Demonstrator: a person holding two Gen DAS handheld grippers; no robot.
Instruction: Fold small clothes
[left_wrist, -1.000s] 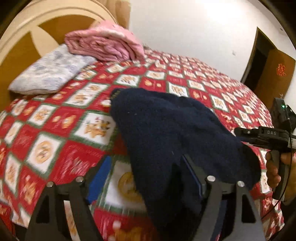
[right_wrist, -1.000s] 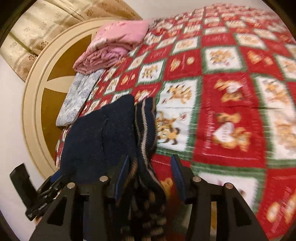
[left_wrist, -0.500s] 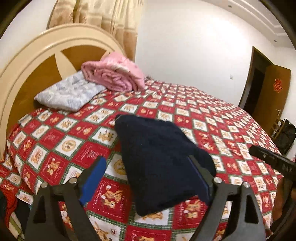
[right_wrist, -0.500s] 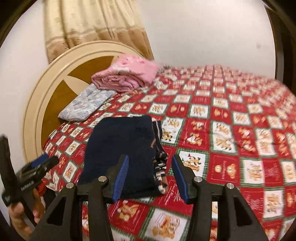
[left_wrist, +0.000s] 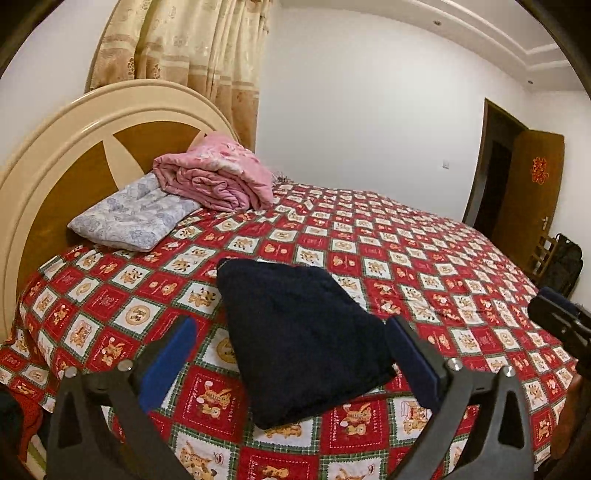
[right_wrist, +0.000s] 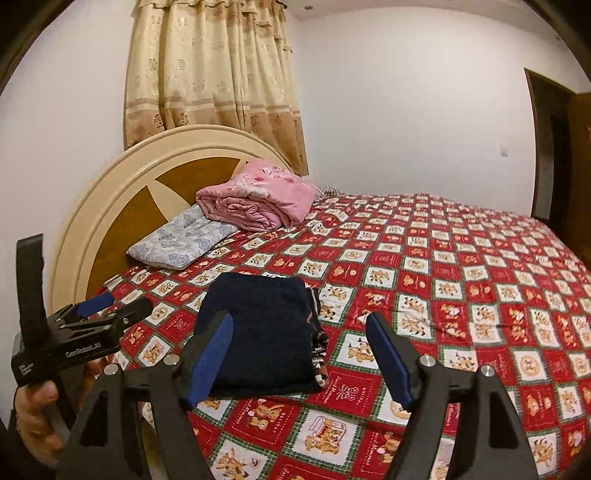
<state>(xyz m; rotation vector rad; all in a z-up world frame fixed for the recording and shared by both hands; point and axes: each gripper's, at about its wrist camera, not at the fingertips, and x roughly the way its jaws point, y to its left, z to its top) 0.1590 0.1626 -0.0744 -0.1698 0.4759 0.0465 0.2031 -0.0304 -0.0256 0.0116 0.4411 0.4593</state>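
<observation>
A dark navy garment (left_wrist: 299, 332) lies folded in a flat rectangle on the red patterned bedspread (left_wrist: 406, 258); in the right wrist view (right_wrist: 262, 332) a striped knit edge shows along its right side. My left gripper (left_wrist: 291, 343) is open and empty, held back from the garment near the bed's front edge. My right gripper (right_wrist: 299, 343) is open and empty, also pulled back above the bed's edge. The left gripper shows at the left of the right wrist view (right_wrist: 96, 314), and the right gripper's tip at the right edge of the left wrist view (left_wrist: 557, 317).
A pink folded blanket (left_wrist: 218, 177) sits on a grey-blue pillow (left_wrist: 136, 214) against the round headboard (left_wrist: 55, 166). A curtain (right_wrist: 210, 70) hangs behind. A dark doorway and brown door (left_wrist: 517, 181) stand at the far right, with a black bag (left_wrist: 561, 266) beside the bed.
Both grippers have let go of the navy garment and pulled back and up from the bed. The garment now lies folded flat. Both jaws opened wider.
</observation>
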